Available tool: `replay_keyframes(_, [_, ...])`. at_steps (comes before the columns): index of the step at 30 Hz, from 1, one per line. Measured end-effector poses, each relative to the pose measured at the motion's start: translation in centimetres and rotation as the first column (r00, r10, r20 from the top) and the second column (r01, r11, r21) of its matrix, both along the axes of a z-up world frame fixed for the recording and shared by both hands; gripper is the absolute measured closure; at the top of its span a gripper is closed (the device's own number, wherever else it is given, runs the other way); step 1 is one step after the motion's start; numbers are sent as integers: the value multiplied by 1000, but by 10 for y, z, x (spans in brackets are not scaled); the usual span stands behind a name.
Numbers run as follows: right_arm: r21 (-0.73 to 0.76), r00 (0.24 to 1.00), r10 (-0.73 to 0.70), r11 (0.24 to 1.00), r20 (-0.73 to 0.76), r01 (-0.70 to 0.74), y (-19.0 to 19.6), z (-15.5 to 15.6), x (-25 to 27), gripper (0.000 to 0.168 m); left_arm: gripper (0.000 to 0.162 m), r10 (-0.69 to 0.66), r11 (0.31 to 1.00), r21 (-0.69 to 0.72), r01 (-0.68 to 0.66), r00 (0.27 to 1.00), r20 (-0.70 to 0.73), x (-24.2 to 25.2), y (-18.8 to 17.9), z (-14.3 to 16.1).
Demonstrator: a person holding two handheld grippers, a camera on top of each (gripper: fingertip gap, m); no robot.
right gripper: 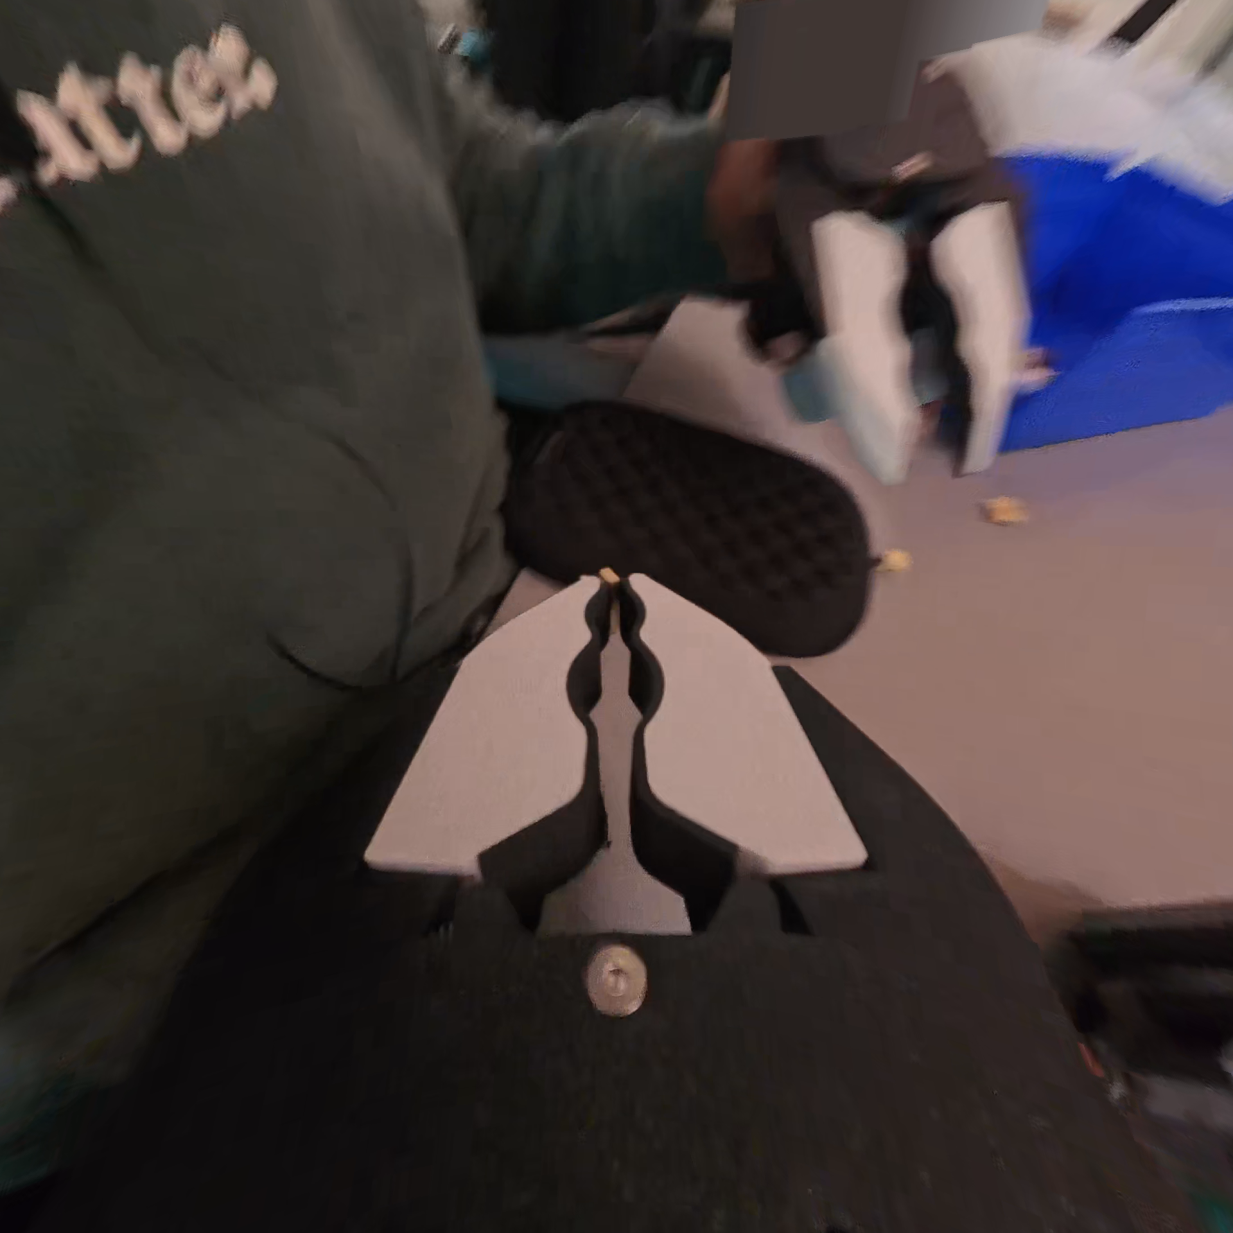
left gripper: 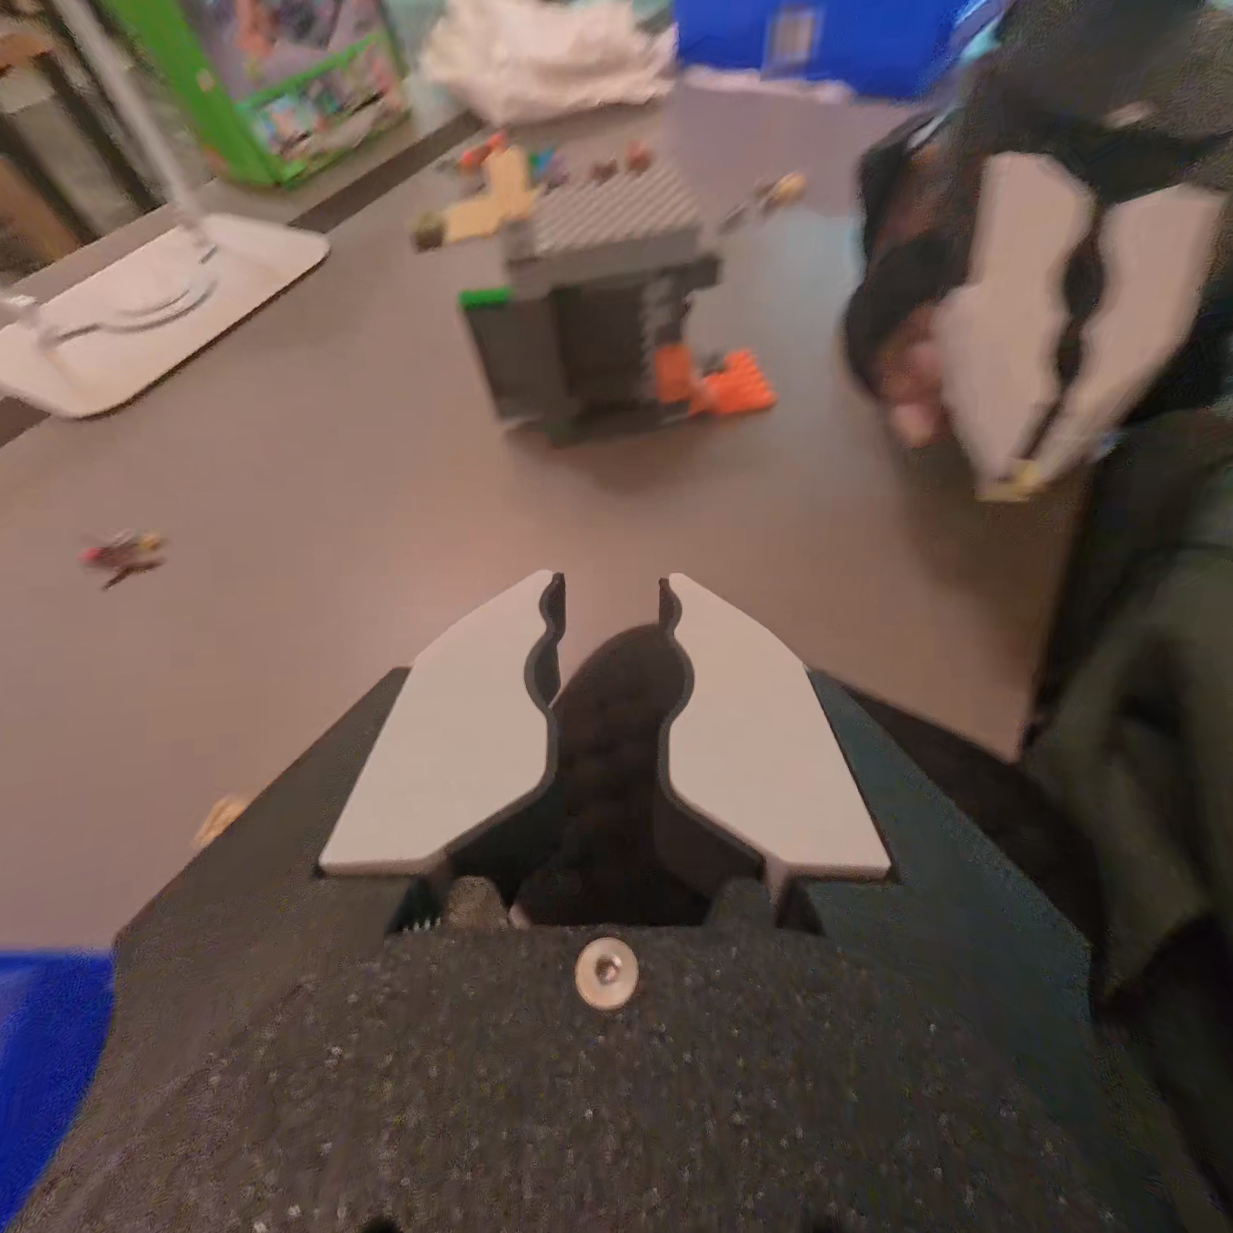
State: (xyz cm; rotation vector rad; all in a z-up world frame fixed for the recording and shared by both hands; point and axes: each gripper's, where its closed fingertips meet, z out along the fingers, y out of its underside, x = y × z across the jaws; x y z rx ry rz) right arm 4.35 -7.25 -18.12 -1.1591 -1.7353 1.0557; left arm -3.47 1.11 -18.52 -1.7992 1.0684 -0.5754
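Small tan brick [right gripper: 608, 576] sits pinched at the very tips of the right gripper [right gripper: 608, 582], jaws nearly closed on it, w/ a black padded seat [right gripper: 687, 527] just beyond. Left gripper [left gripper: 611, 587] is part open, holding nothing, above the grey table [left gripper: 333, 500]; grey brick building [left gripper: 600, 320] well ahead, blue bin [right gripper: 1134, 373] beside it.

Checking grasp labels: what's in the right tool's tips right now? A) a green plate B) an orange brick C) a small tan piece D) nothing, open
C: in the right wrist view the right tool is closed on a small tan piece at its tips; the left wrist view shows the same piece pinched there.
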Motion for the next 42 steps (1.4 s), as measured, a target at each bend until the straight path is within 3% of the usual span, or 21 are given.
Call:
replay_keyframes(5, [-92,924,-241,970,-298,223,37,51,5,166,136,-154,981,-79,179,955,253,52,-30,26])
replay_keyframes(12, [-180,833,-366,930,-414,320,51,69,11,166,142,-191,903,-211,374,790,583,97,-43,58])
replay_keyframes(22, [-196,807,-376,927,-455,321,51,72,14,166,150,-158,835,-294,465,715,681,108,-41,62])
replay_keyframes(26, [-117,817,-336,940,-469,320,46,70,13,166,152,-163,785,-324,528,681,713,108,-47,62])
replay_keyframes(29, [-44,832,-313,943,-458,331,43,66,13,166,153,-177,771,-333,543,684,708,107,-48,57])
replay_keyframes(31, [-51,843,-317,943,-435,328,43,62,12,166,154,-210,811,-302,501,732,649,106,-47,51])
replay_keyframes(35, [-151,862,-333,943,-382,297,46,55,10,167,155,-284,910,-170,379,866,411,105,-45,37])
replay_keyframes(42, [-278,877,-356,921,-323,271,51,50,9,166,155,-277,952,-79,296,941,193,103,-39,14])
